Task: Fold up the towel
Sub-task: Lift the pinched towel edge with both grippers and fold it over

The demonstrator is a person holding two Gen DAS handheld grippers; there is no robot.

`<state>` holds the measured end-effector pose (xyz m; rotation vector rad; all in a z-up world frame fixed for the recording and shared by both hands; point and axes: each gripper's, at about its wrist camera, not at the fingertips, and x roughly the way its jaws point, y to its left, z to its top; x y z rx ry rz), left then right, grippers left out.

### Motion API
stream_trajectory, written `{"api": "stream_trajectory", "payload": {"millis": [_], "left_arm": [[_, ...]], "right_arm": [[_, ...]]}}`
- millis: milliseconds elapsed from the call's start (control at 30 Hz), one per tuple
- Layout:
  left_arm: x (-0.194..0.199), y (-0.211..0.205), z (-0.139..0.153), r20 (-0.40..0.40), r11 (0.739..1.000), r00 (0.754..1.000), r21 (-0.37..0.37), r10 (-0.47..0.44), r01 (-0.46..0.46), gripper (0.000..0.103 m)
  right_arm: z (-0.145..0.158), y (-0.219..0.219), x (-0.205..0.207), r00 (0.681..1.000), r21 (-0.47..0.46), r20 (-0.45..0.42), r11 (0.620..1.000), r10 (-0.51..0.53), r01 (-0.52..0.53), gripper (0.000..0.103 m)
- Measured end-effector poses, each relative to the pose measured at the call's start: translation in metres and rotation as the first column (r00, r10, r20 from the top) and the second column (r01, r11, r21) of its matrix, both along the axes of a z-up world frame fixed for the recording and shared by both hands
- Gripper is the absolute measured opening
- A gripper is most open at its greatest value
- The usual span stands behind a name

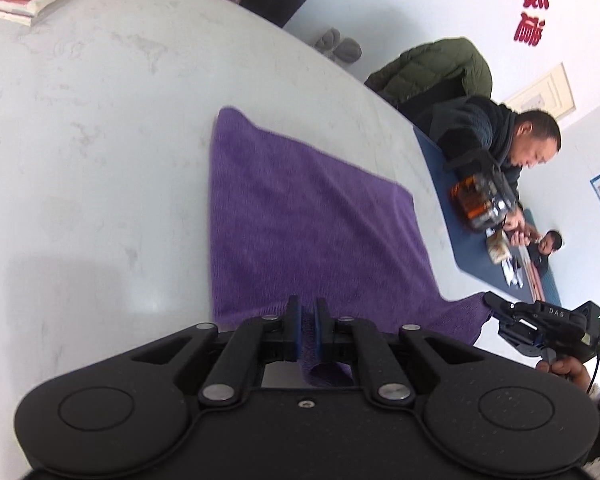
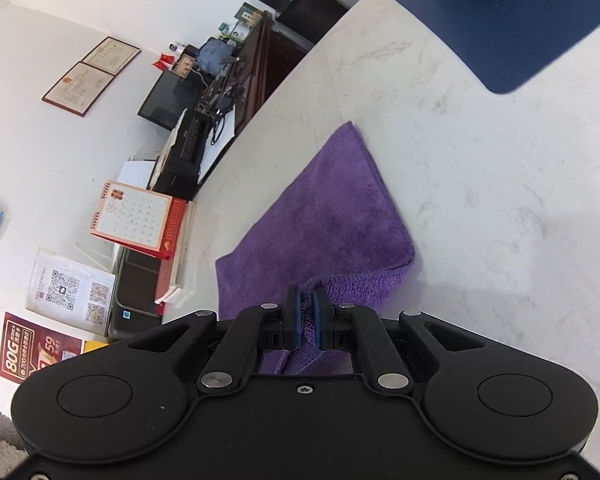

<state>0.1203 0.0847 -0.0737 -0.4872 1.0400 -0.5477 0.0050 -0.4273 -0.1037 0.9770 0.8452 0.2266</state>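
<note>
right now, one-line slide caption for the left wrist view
Left hand-held gripper shut on a near corner of the purple towel on the white table, right hand-held gripper at the other.

towel (image 1: 300,216): purple | table (image 1: 100,120): white, grey-veined | mat (image 2: 500,28): blue | hand-held gripper (image 1: 308,308): black, blue pads
</note>
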Motion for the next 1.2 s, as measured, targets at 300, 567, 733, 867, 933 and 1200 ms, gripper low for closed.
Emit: {"api": "stream_trajectory", "payload": {"millis": [300, 567, 733, 867, 933, 1200], "left_arm": [[0.03, 0.008, 0.004, -0.027, 1.0, 0.999, -0.006, 0.019, -0.019, 0.005], [-0.01, 0.003, -0.021, -0.226, 0.989, 0.966, 0.041, -0.126, 0.139, 0.028], [-0.038, -0.002, -0.03, -0.264, 0.987, 0.959, 0.094, -0.102, 0.131, 0.035], [-0.049, -0.007, -0.037, -0.274, 0.981, 0.958, 0.145, -0.087, 0.131, 0.037], [-0.053, -0.011, -0.041, -0.281, 0.981, 0.956, 0.147, -0.082, 0.127, 0.037], [-0.056, -0.024, -0.043, -0.266, 0.982, 0.961, 0.149, -0.072, 0.115, 0.021]], "right_arm": [[0.005, -0.006, 0.047, 1.0, 0.025, 0.017, 1.0, 0.01, -0.01, 0.006], [-0.008, -0.006, 0.053, 0.998, 0.033, -0.051, 0.999, 0.028, -0.026, 0.006], [-0.011, -0.006, 0.048, 0.998, 0.048, -0.048, 0.998, 0.041, -0.038, 0.006], [-0.012, -0.005, 0.044, 0.998, 0.056, -0.036, 0.997, 0.059, -0.057, 0.006], [-0.013, -0.005, 0.041, 0.997, 0.06, -0.034, 0.996, 0.067, -0.065, 0.006], [-0.012, -0.009, 0.025, 0.998, 0.065, -0.022, 0.996, 0.064, -0.063, 0.006]]}}
